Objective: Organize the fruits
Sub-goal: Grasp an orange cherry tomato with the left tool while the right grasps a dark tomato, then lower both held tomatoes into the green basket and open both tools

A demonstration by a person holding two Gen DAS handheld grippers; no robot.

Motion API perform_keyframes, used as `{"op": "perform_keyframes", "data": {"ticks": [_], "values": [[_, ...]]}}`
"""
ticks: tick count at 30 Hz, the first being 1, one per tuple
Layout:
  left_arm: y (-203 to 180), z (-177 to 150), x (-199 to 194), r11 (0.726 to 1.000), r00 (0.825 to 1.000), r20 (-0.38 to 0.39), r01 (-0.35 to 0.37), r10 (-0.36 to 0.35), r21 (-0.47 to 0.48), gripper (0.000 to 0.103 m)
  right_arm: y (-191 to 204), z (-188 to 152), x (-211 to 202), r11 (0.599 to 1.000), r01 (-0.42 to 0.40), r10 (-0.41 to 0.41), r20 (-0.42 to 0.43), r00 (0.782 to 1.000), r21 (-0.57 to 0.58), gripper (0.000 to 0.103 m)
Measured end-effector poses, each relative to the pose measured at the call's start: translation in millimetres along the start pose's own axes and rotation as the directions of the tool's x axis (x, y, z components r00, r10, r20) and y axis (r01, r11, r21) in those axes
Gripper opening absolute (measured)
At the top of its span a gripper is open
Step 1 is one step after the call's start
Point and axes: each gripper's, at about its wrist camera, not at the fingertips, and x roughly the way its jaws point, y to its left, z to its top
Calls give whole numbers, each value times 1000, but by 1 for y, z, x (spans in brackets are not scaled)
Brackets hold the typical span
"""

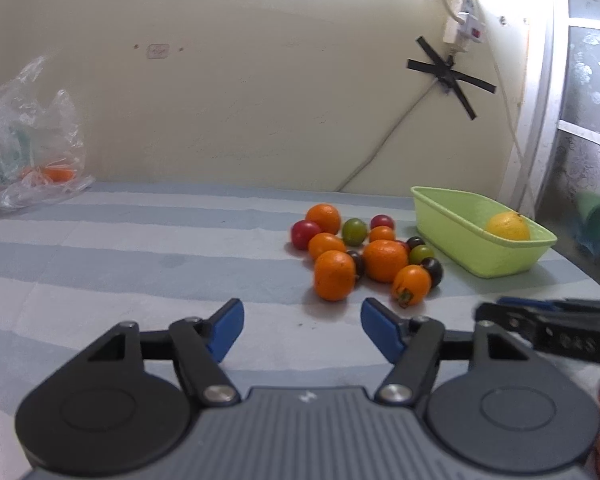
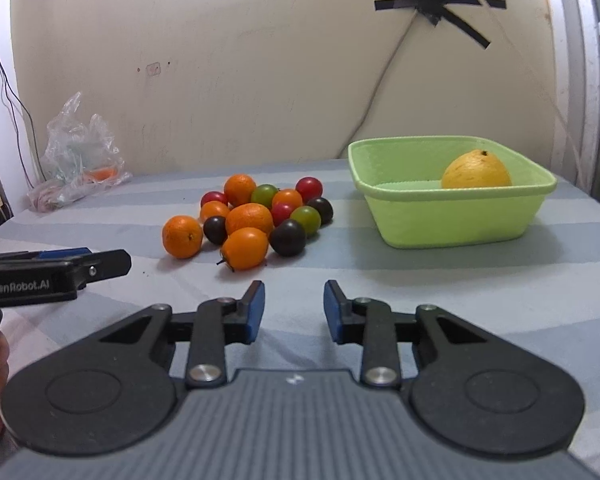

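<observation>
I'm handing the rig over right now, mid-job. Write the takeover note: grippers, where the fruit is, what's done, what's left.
Left gripper: jaws apart, holding nothing, short of the fruit pile.
Right gripper: jaws apart by a narrower gap, holding nothing, also short of the pile.
Fruit pile: oranges and small red, green and dark fruits clustered on the striped cloth, left of the green basket.
Done: one yellow fruit sits in the basket.
Left: the whole pile is still on the cloth. The nearest piece is the orange fruit with a stem.
</observation>
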Motion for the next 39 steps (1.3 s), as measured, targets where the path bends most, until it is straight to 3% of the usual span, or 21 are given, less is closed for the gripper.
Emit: {"op": "perform_keyframes", "data": {"ticks": [4, 7, 10, 13, 16, 18, 25, 33, 36, 39], "values": [[-18, 5, 7, 996, 997, -13, 76, -76, 39, 54, -10, 17, 17, 1000, -29, 29, 1, 1000, 4, 34], [-45, 8, 17, 984, 996, -12, 86, -85, 153, 52, -20, 32, 29, 997, -59, 59, -7, 998, 53, 26], [-63, 13, 35, 974, 996, -47, 89, -81, 206, 52, -32, 40, 37, 990, -86, 88, -13, 996, 111, 25], [-73, 18, 54, 969, 992, -91, 103, -85, 225, 52, -38, 41, 43, 981, -134, 139, -29, 990, 144, 25], [-82, 17, 70, 961, 987, -139, 119, -86, 249, 43, -39, 39, 45, 974, -157, 165, -36, 986, 165, 26], [-83, 19, 76, 963, 984, -157, 119, -82, 243, 32, -39, 38, 48, 967, -169, 180, -46, 982, 188, 26], [-69, 17, 70, 972, 984, -146, 132, -104, 192, 31, -44, 35, 66, 938, -208, 241, -90, 966, 276, 30], [-66, 6, 36, 967, 983, -127, 158, -135, 200, 31, -28, 24, 50, 947, -201, 229, -86, 970, 249, 29], [-68, 14, 26, 964, 979, -101, 191, -175, 186, 31, -20, 20, 29, 961, -188, 197, -27, 980, 205, 29], [-77, 35, 25, 959, 975, -48, 221, -216, 177, 31, -14, 24, 3, 986, -128, 118, 93, 989, 111, 29]]}}
